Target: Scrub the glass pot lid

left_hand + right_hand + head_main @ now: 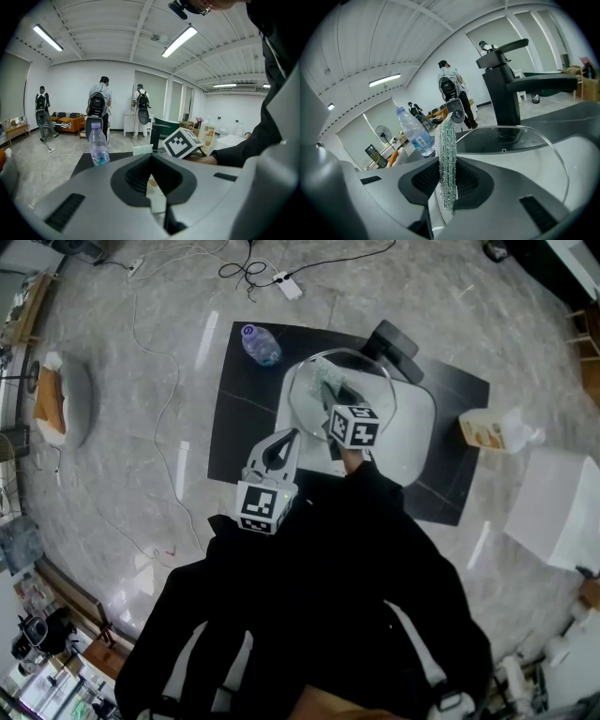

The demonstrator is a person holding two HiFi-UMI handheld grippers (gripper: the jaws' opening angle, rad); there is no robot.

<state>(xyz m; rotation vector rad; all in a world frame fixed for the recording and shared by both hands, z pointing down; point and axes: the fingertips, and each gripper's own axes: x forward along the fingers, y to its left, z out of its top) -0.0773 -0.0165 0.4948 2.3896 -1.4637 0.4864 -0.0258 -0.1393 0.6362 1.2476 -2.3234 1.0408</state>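
Observation:
The glass pot lid [375,381] stands tilted over the white sink basin [417,442]; in the right gripper view its clear rim and steam hole [503,150] curve just ahead of the jaws. My right gripper [336,404] [447,187] is shut on a green scrub sponge [446,154] [328,382], which pokes up against the lid. At the lid's near-left rim is my left gripper [287,434] [152,180]. Its jaws stand nearly together on a thin edge that looks like the lid's rim.
A black faucet [394,341] [506,93] rises behind the basin. On the black mat [239,427] a water bottle [262,344] [97,145] stands at the back left. An orange carton [486,432] and a white box [558,507] sit to the right. Cables lie on the floor beyond.

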